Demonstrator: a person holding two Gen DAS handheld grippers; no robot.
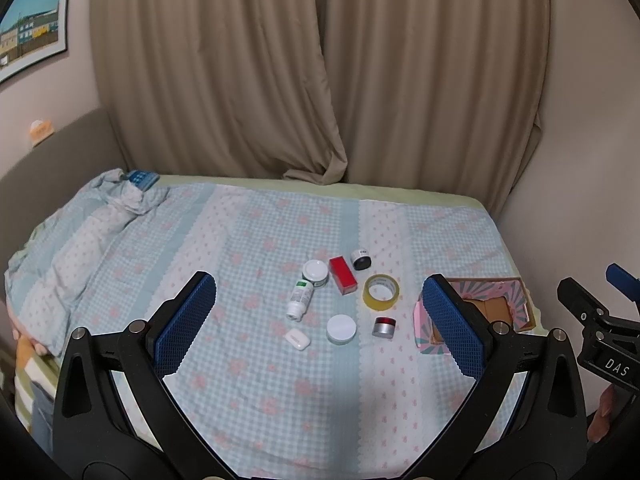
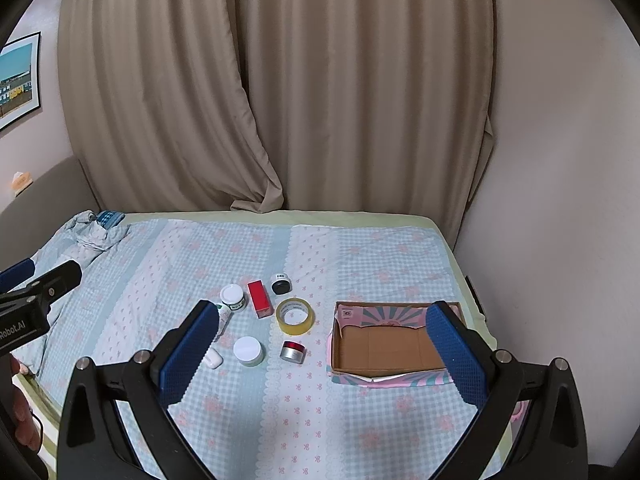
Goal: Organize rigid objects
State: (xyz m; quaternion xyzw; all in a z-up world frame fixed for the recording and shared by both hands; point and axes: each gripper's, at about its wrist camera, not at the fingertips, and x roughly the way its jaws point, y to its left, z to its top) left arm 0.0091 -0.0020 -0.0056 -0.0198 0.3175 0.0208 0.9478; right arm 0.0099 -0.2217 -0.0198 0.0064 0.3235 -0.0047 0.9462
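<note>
Rigid objects: tape roll (image 2: 295, 316), jars, red box (image 2: 259, 299), mid-bed. Your left gripper (image 1: 320, 320) and right gripper (image 2: 320, 344): wide, empty. Load cardboard box (image 2: 390, 348) at right edge singly.

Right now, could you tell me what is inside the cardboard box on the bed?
The cardboard box shows only its bare brown floor; no item lies in it. The right gripper, open, has a finger covering the box's right end, so that corner cannot be checked.
</note>
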